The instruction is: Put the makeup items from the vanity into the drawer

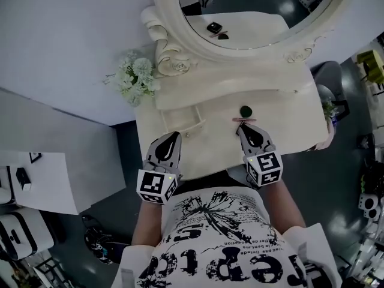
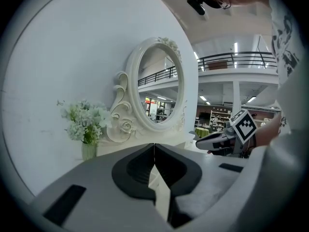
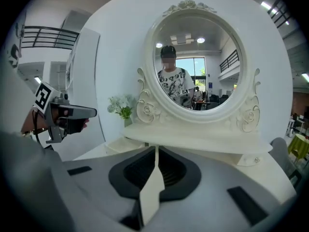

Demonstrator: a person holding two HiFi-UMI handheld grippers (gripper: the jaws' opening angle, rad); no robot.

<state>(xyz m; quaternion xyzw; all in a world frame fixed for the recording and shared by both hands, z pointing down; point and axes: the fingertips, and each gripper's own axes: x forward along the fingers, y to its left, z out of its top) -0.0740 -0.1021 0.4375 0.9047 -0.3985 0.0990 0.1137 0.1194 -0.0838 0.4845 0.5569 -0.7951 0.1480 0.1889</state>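
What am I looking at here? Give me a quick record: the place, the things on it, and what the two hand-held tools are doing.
Setting: cream vanity with an oval mirror
Decoration: white flowers at the vanity's left end
Makeup on top: small dark round item; slim pink item just in front of it
Left gripper: jaws together, empty, over the vanity's front part
Right gripper: jaws together, empty, tip close to the slim pink item
Status: neither item picked up yet

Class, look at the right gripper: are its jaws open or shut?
Shut. In its own view the right gripper shows its jaws meeting along one thin line at the tips, with nothing between them.
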